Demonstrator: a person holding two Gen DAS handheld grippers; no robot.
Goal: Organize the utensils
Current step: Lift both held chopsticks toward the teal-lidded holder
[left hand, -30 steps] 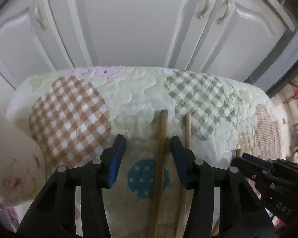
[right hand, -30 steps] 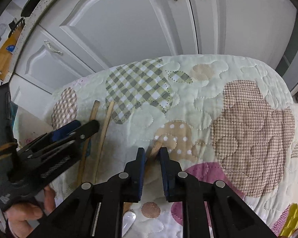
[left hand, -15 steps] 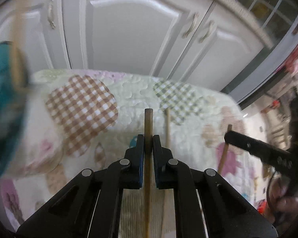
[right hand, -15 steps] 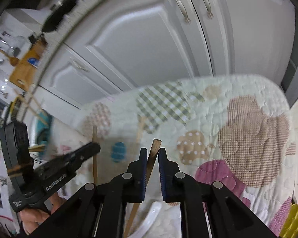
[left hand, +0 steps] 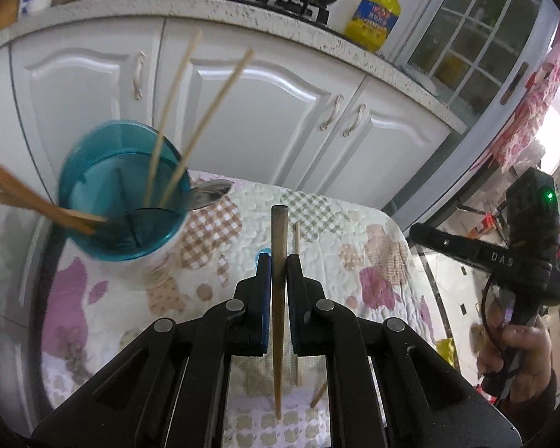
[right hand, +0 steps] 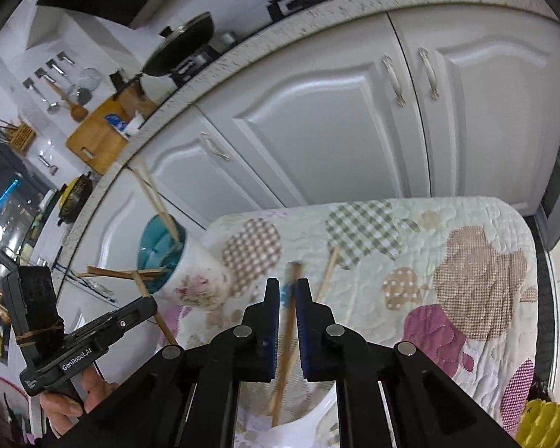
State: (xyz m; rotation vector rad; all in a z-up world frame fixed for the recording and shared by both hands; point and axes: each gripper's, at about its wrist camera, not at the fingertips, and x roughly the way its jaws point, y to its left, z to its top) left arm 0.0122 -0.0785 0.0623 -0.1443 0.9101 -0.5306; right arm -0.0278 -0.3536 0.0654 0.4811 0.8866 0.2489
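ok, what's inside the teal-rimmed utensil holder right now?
The utensil holder holds two pale chopsticks, darker wooden sticks leaning out left, and a metal spoon at the rim. Their lower ends are hidden below the dividers.

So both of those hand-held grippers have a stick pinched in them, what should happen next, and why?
Probably carry the left hand-held gripper toward the blue-rimmed holder and point its dark chopstick at the opening. The chopstick is already clamped and off the quilted cloth, and the holder, standing to the left, already has chopsticks in it. The right hand-held gripper, gripping a chopstick, could follow.
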